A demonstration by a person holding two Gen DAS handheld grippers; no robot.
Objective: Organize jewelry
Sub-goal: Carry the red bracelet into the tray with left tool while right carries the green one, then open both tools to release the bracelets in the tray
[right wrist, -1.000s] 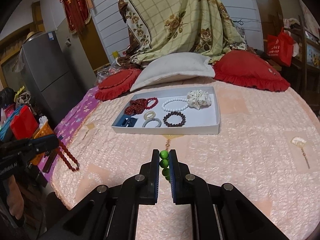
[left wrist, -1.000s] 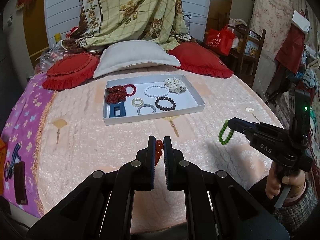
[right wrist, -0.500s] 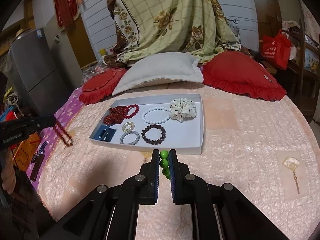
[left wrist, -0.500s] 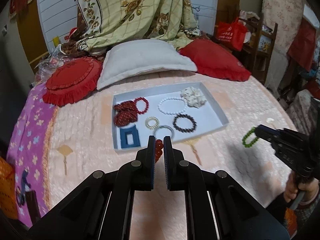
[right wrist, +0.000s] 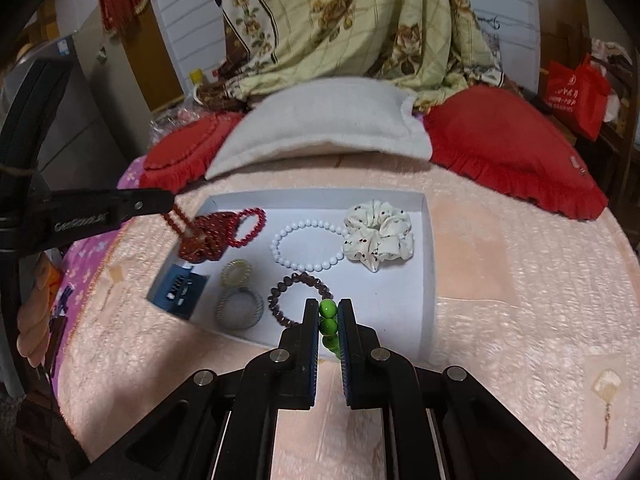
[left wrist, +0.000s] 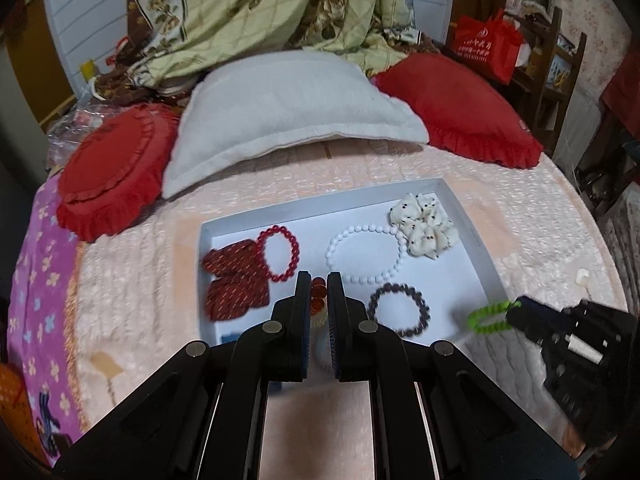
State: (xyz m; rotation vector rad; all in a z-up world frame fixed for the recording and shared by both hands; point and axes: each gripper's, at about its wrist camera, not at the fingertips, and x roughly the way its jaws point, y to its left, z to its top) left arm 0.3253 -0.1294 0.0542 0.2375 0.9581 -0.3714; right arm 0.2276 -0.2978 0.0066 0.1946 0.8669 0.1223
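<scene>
A white tray (left wrist: 472, 236) (right wrist: 426, 264) lies on the pink bedspread. It holds a red bead bracelet (left wrist: 278, 254), a dark red scrunchie (left wrist: 236, 280), a white bead bracelet (left wrist: 364, 256), a dotted cream scrunchie (right wrist: 378, 240), a dark bead bracelet (right wrist: 300, 300), two pale bangles (right wrist: 238, 288) and a blue card (right wrist: 180, 290). My left gripper (left wrist: 318, 285) is shut on an amber-red bead bracelet (left wrist: 317, 298) and hangs over the tray's left half, its strand (right wrist: 180, 218) dangling. My right gripper (right wrist: 328, 307) is shut on a green bead bracelet (right wrist: 329, 322) (left wrist: 486, 316) over the tray's near edge.
A grey-white pillow (left wrist: 288, 108) and two red cushions (left wrist: 112, 168) (left wrist: 452, 108) lie behind the tray, under a flowered quilt (right wrist: 344, 20). A red bag (right wrist: 576, 92) and shelves stand at the right. A purple blanket (left wrist: 36, 280) covers the bed's left edge.
Both grippers moved forward toward the tray with their bracelets held. The left one went from the bed's near edge to above the tray; the right one now hangs over the tray's near edge.
</scene>
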